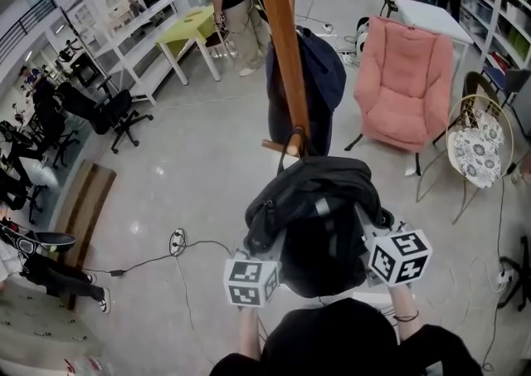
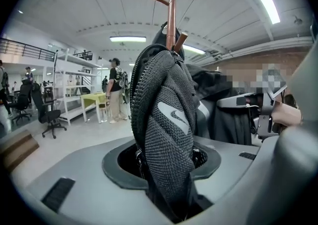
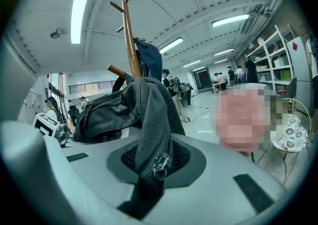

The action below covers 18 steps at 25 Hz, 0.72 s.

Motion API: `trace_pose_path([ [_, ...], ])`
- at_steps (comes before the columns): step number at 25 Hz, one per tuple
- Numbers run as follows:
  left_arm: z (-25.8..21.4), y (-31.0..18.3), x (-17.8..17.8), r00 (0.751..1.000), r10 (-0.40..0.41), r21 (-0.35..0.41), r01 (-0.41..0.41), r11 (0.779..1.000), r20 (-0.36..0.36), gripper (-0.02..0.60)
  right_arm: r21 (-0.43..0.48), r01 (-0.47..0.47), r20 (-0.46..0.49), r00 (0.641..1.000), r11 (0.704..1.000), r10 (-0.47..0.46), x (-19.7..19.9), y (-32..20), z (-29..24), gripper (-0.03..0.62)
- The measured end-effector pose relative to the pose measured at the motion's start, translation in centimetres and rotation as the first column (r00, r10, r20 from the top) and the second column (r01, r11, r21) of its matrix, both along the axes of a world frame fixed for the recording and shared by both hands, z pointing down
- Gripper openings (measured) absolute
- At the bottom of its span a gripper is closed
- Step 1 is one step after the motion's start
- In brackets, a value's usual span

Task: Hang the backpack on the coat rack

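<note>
The black backpack (image 1: 319,208) hangs in front of me against the wooden coat rack pole (image 1: 286,51). Its top loop (image 1: 295,147) sits at a short low peg (image 1: 276,148). My left gripper (image 1: 267,251) is under the bag's left side. A thick padded mesh shoulder strap (image 2: 166,119) stands between its jaws (image 2: 169,189), with dark gaps beside it. My right gripper (image 1: 375,237) is at the bag's right side, its jaws (image 3: 149,189) shut on a thinner mesh strap (image 3: 151,134) with a metal zipper pull (image 3: 160,163).
A dark blue garment (image 1: 319,75) hangs on the far side of the rack. A pink armchair (image 1: 402,84) and a round wicker chair (image 1: 479,146) stand to the right. A power strip with its cable (image 1: 176,241) lies on the floor at left. People stand near a green table (image 1: 192,27).
</note>
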State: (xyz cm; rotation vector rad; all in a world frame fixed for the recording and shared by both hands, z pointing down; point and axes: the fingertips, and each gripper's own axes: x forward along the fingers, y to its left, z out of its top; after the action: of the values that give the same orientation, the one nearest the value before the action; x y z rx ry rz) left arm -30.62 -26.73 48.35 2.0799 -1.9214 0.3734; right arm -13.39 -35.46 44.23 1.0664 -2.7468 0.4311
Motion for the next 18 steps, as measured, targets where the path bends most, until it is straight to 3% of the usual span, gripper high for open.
trace_pose_path([
  [8,0.1,0.2,-0.2,1.000,-0.017,0.019,0.017,1.000,0.004,0.208,0.037,0.001,-0.016,1.000,0.999,-0.001,-0.1,0.0,-0.1,0.055],
  [18,-1.0,0.6,-1.1,0.996,-0.083,0.060,0.081,0.995,0.035,0.262,0.084,0.016,0.013,1.000,0.996,-0.017,0.0,0.3,-1.0,0.184],
])
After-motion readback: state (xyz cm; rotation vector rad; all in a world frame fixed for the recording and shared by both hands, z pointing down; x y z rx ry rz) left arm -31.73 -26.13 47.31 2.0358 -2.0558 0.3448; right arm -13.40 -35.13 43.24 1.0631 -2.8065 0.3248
